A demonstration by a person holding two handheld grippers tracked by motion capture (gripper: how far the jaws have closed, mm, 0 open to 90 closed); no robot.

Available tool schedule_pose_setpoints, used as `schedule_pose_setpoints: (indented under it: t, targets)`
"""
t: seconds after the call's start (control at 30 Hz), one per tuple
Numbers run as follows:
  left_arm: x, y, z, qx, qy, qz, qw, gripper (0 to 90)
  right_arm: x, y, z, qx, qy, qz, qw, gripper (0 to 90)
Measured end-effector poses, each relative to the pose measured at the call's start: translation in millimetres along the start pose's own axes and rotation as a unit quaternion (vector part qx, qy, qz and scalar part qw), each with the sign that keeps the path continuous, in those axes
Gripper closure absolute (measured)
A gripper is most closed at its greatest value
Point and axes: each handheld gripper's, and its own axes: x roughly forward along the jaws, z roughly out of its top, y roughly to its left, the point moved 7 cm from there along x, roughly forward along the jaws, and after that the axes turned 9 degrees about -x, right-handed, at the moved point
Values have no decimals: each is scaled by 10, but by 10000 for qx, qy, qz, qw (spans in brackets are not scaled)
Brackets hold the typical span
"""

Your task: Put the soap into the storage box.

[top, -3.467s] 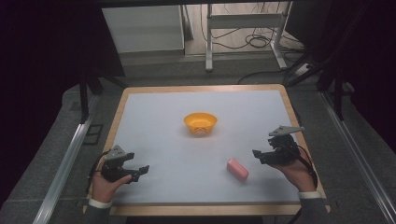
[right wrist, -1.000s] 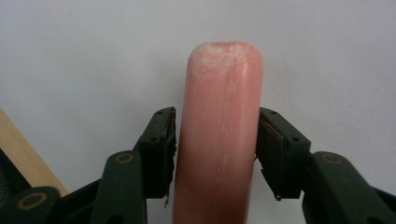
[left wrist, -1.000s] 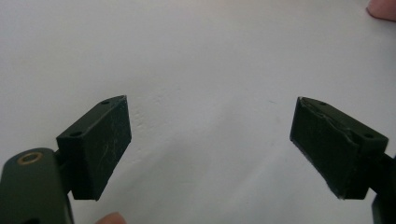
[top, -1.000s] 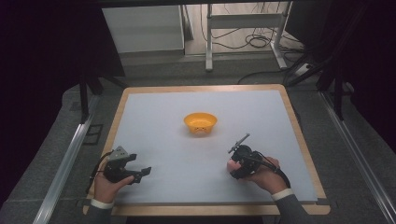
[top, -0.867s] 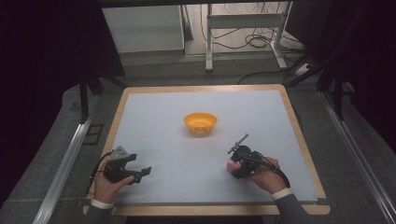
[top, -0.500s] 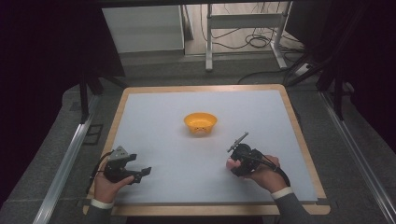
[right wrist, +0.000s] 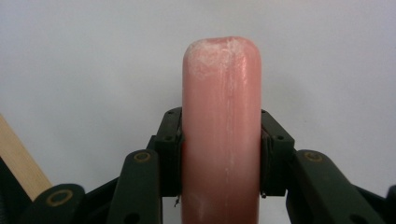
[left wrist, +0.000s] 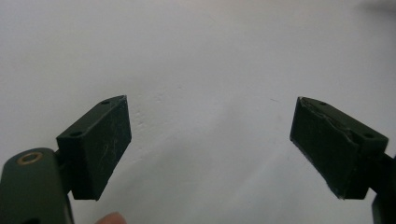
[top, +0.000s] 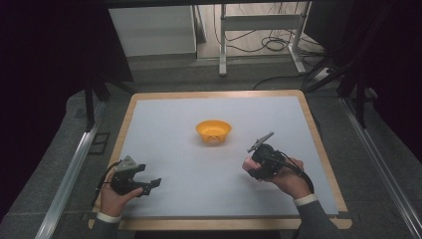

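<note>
Right tool [top: 251,167] has crossed from right edge to pink bar [right wrist: 220,130], jaws just closed on it, near worktop [top: 164,119] front-right. Left tool [top: 149,185] open, empty, front-left. Pickup done; orange bowl [top: 213,131] at centre probably next.

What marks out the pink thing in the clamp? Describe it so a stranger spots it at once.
Start at the white table with its wooden rim, then go to the near right side, where the right gripper is shut on the pink bar. It is a smooth, round-ended block, unlike the open orange bowl mid-table.
</note>
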Motion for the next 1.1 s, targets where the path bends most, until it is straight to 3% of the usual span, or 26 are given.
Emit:
schedule_pose_setpoints:
  t: [0.53,1.1]
  targets:
    - [1,-5,-2,8,19,-12,10000,132,-3,-163,35,97,-152,-95,9998,594]
    - [5,-5,-3,11,20,-16,10000,132,-17,-282,234,72,-302,-124,9994,595]
